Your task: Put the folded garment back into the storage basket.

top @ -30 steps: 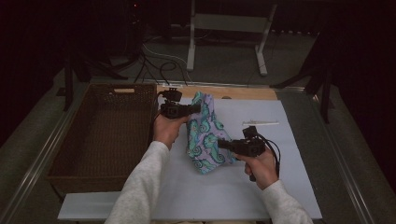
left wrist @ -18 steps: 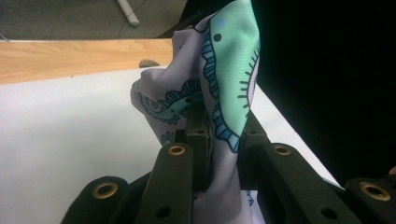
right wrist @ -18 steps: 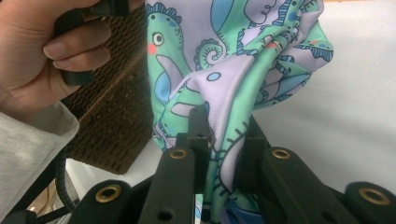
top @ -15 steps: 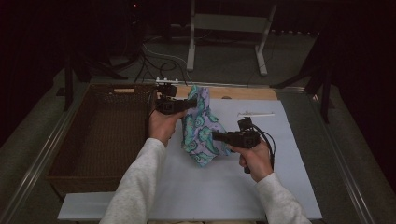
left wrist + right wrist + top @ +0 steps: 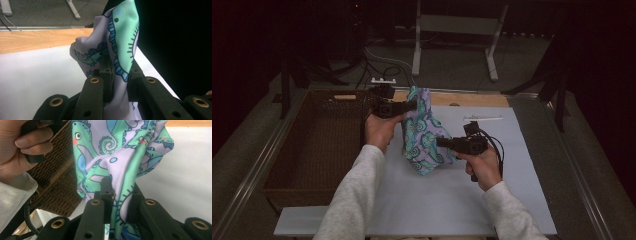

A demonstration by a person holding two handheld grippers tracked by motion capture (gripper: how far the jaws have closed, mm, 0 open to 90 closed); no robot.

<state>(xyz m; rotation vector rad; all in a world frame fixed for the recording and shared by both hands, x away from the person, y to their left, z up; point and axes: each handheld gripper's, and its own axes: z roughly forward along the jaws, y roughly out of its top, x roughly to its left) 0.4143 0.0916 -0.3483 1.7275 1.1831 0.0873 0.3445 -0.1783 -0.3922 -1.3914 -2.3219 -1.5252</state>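
Stretchy octopus-print cloth (image 5: 424, 132) is clamped tight in your left gripper (image 5: 411, 106) and right gripper (image 5: 443, 142), so lift evenly toward the wicker basket (image 5: 319, 150) at the table's left edge.

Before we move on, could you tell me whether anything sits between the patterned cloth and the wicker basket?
Nothing visible does. Both grippers are shut on the patterned cloth, and the wicker basket lies right beside it, open-topped, with only its near wall to lift over.
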